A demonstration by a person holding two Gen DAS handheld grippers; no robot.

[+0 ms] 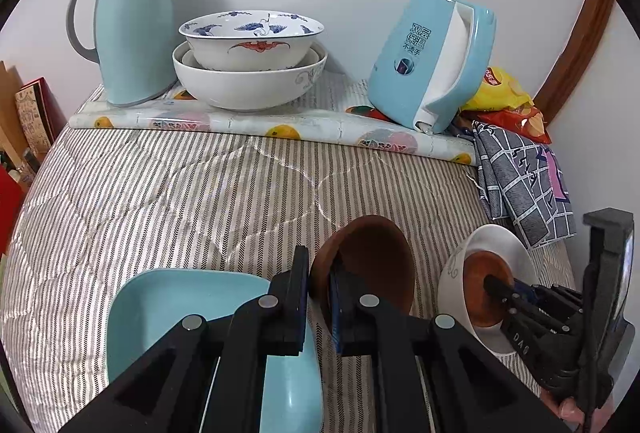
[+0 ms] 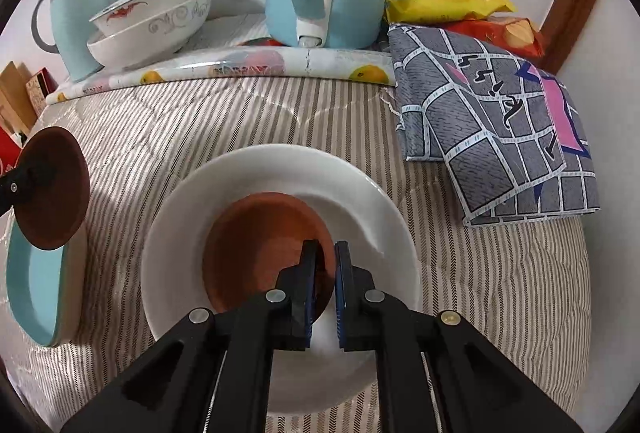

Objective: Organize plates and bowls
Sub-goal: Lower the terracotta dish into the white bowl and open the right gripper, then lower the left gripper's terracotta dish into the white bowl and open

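Left wrist view: the left gripper [image 1: 319, 297] pinches the rim of a brown wooden bowl [image 1: 368, 265], held tilted above the striped cloth [image 1: 180, 193] beside the blue dish [image 1: 180, 313], probably for stacking. The right gripper [image 2: 325, 289] pinches the near rim of a second brown bowl [image 2: 256, 249], nested inside the white bowl [image 2: 280, 169]. Whether the white bowl's rim is also clamped cannot be determined. The blue dish is cut off by the frame edge.
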